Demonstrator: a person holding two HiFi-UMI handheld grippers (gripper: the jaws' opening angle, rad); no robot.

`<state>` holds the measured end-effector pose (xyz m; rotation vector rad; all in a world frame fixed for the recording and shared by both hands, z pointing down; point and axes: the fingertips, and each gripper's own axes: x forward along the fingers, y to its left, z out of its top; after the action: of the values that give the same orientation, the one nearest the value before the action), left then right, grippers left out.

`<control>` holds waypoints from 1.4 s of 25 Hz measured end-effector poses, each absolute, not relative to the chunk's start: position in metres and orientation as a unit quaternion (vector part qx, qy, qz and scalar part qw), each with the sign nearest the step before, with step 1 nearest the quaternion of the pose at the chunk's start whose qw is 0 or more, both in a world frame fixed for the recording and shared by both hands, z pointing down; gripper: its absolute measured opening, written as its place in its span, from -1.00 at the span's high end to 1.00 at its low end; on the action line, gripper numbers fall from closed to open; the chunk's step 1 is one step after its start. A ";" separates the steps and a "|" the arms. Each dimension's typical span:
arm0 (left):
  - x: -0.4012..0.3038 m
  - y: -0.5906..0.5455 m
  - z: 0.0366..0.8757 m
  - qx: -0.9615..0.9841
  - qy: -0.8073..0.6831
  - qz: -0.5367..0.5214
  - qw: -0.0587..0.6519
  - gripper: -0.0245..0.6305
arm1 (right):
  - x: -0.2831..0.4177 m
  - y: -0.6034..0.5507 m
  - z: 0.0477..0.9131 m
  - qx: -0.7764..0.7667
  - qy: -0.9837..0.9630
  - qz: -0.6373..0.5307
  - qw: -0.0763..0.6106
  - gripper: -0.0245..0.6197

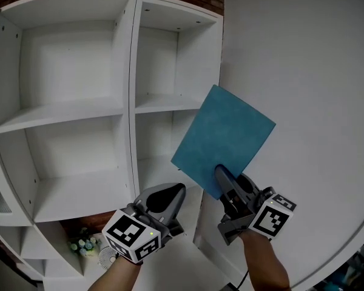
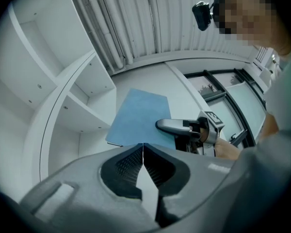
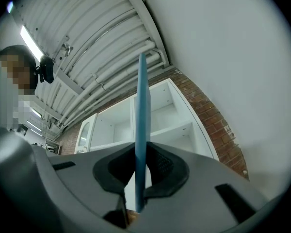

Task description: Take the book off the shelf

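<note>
book [image 1: 224, 141], thin and blue, is already clear of the shelf [image 1: 79, 111]. it hangs in the air in front of the white wall [image 1: 303, 71], at about 3 o'clock from the empty compartments in the head view. your right gripper [image 1: 220, 173] is clenched on its lower corner. in the right gripper view the blue edge runs straight up between the jaws, which press on it from both sides. from that grip the cover spreads out toward 12 o'clock, tilted, so nearly all of it sits beyond the hold. your left gripper [image 1: 177, 191], at 9 o'clock of the right one, has its jaws closed together on nothing and touches neither book nor shelf.

the taking-off looks done, so the danger lies in the carry. a hold on one corner lets the book pivot between the jaws if you turn your wrist quickly, and it could then slide out. its top corner overlaps the shelf's right side panel in the head view. how far apart they are in depth is unclear, so drifting toward 10 o'clock might knock it.
</note>
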<state>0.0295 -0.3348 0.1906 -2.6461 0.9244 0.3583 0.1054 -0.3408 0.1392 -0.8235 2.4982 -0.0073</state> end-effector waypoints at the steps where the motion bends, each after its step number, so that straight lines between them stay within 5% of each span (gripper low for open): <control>1: 0.030 -0.333 0.195 -0.926 0.322 0.125 0.155 0.89 | 0.105 -0.339 0.145 -0.302 0.919 -0.007 0.252 0.76; 35: 0.010 -0.326 0.388 -0.935 0.348 0.070 -0.017 0.89 | 0.080 -0.343 0.399 -0.317 0.903 -0.227 0.181 0.76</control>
<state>0.0095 -0.3259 0.3884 -2.9687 1.1042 0.2216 0.0798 -0.3431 0.3994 -0.8955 2.5499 -0.6419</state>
